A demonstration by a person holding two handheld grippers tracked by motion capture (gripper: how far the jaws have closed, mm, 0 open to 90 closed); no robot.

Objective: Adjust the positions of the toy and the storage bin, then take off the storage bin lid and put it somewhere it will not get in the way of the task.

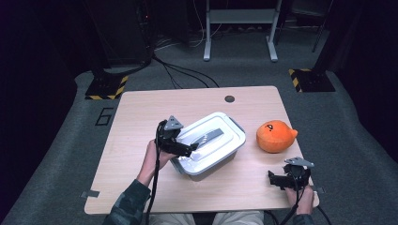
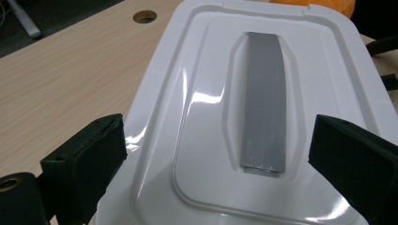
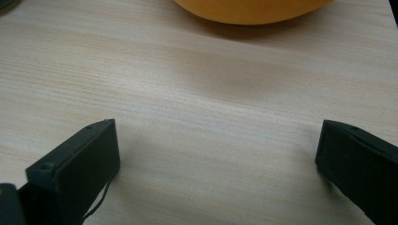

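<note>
- The right gripper (image 1: 278, 179) rested at about 5 o'clock on the table (image 1: 141, 122), near its front edge and well apart from the work. In the right gripper view its jaws stood wide, with bare wood grain between them; it was released and held nothing.
- The left gripper (image 1: 190, 149) sat at about 7 o'clock from the table's centre, at the near-left end of the white lidded box (image 1: 220, 154). In the left gripper view its jaws were spread to either side of the lid (image 2: 206, 117), with nothing gripped between them; it too was released. Whether the pads touched the lid could not be told.
- The box lay near the centre of the table, set askew, its long axis running from 7 to 1 o'clock. Its lid was seated.
- A grey handle strip (image 2: 265, 103) lay flat in a recess along the lid's middle.
- Judgement on handling: the lid appeared to be thin, glossy moulded plastic, so light, fairly stiff and likely slippery under the pads. The raised end rim or the recessed handle offered the surest hold; a squeeze across the smooth crown would probably slide off.
- The orange plush toy (image 1: 275, 135) sat at about 3 o'clock, just beyond the box's right end and apart from it; soft, untouched.
- A round cable hole (image 1: 229, 99) marked the table's far edge at 12 o'clock.
</note>
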